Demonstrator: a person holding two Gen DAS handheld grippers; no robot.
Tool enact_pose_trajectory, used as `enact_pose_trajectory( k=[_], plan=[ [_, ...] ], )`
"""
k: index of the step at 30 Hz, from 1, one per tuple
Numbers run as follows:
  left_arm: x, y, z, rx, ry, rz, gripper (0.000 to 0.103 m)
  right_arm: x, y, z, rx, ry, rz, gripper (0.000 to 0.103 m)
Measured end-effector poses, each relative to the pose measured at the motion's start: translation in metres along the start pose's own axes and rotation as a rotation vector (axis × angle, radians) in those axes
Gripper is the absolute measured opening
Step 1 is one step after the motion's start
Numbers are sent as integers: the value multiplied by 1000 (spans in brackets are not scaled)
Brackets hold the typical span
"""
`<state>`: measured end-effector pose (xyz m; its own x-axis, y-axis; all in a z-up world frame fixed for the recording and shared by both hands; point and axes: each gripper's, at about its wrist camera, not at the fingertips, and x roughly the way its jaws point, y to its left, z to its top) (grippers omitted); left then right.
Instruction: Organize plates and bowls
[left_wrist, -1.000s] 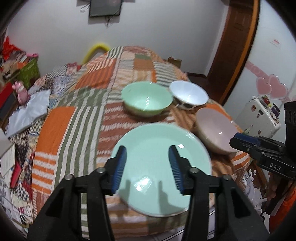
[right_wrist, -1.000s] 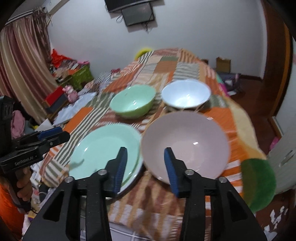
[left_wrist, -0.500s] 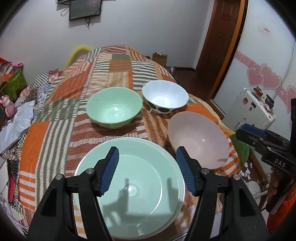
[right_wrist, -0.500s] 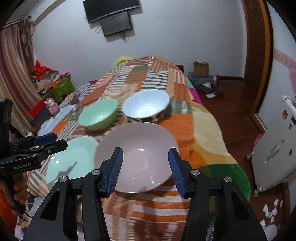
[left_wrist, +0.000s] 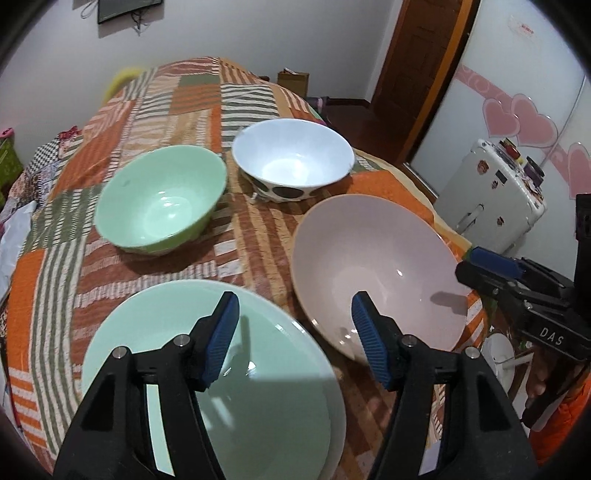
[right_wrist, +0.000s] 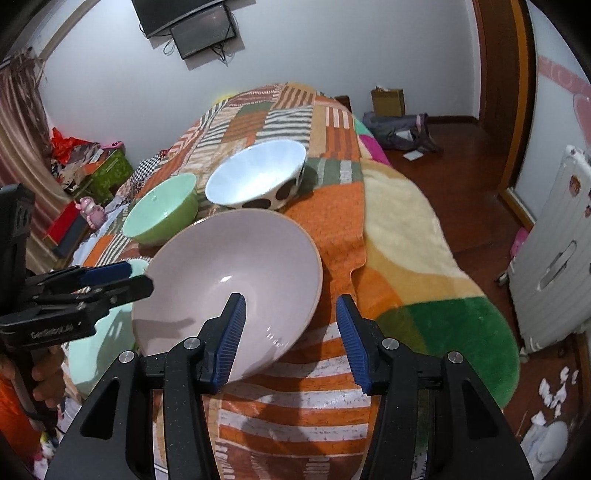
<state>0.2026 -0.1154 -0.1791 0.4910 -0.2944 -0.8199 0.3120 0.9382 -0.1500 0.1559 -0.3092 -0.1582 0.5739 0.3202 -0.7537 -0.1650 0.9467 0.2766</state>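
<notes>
We hold the left hand-held gripper (left_wrist: 293, 338) with its jaws wide and nothing between them, hovering over the near edge of the bed (left_wrist: 192, 96), which is covered in a patchwork quilt. Directly below its left finger lies the green plate (left_wrist: 266, 398); it seems to sit on a paler plate whose rim shows at the right edge. Ahead and to the right of this hand-held gripper sits the pink bowl (left_wrist: 373, 266), beyond it the white bowl (left_wrist: 293, 162) with dark spots, and ahead to the left the green bowl (left_wrist: 159, 199).

Our right hand-held gripper (right_wrist: 290, 338) is also spread wide and grips nothing. Its left finger hangs over the pink bowl's (right_wrist: 229, 284) near rim, while its right finger stands outside the bowl, over the quilt. The white bowl (right_wrist: 255, 177) and green bowl (right_wrist: 162, 210) sit farther ahead, to the left.
</notes>
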Motion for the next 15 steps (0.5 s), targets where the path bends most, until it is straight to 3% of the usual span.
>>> enact_pose_trajectory(
  k=[3,8,15],
  plan=[
    [11,-1,3,-12,20,-17,48,3,1,-3,5,4,1,46],
    [24,0,7,-19,41,-38,34,10,-2,-6,11,34,17,34],
    [37,-5,6,-8,76,-58,24,19,-5,-10,29,65,40,30]
  ],
)
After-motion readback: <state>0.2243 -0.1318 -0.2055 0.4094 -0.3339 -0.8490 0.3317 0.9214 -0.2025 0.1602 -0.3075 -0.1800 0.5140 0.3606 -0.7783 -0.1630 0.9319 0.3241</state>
